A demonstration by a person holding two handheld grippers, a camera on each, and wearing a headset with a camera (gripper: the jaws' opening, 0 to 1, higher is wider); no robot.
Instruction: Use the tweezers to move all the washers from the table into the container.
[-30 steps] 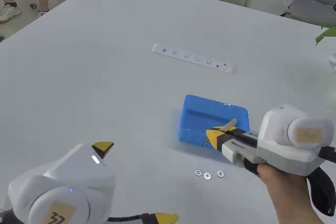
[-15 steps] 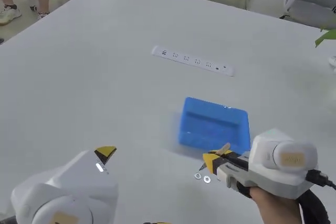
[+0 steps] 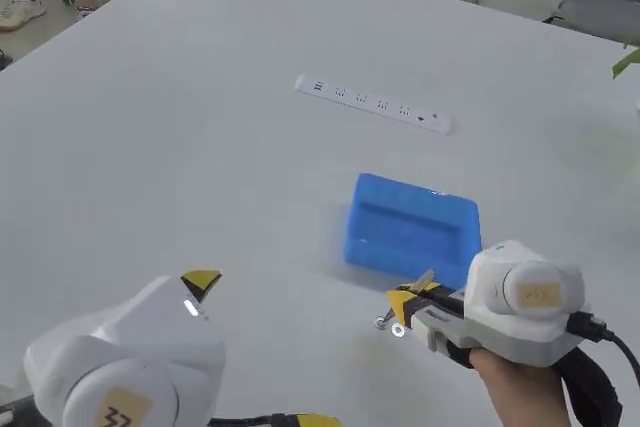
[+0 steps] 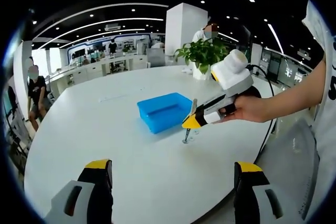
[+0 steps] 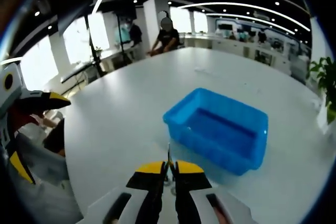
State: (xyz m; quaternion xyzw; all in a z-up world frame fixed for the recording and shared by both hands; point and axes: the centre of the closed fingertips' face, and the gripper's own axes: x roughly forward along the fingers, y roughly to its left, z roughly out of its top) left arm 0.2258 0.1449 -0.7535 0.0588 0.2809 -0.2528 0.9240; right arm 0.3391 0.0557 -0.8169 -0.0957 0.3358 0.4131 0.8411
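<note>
The blue container sits on the white table. My right gripper is shut on thin tweezers, just in front of the container's near side. The tweezers point down, with their tip at the small washers on the table. The right gripper view shows the tweezers sticking out between the closed yellow fingertips, with the container just beyond. My left gripper is open and empty at the near left, apart from the work. It looks toward the right gripper and the container.
A white power strip lies on the table behind the container. A potted plant stands at the far table edge. People stand and sit around the room. A hand holds the right gripper.
The right gripper drew back from over the container's near edge toward me. It came down so the tweezers' tip is at the washers. The left gripper stayed put.
</note>
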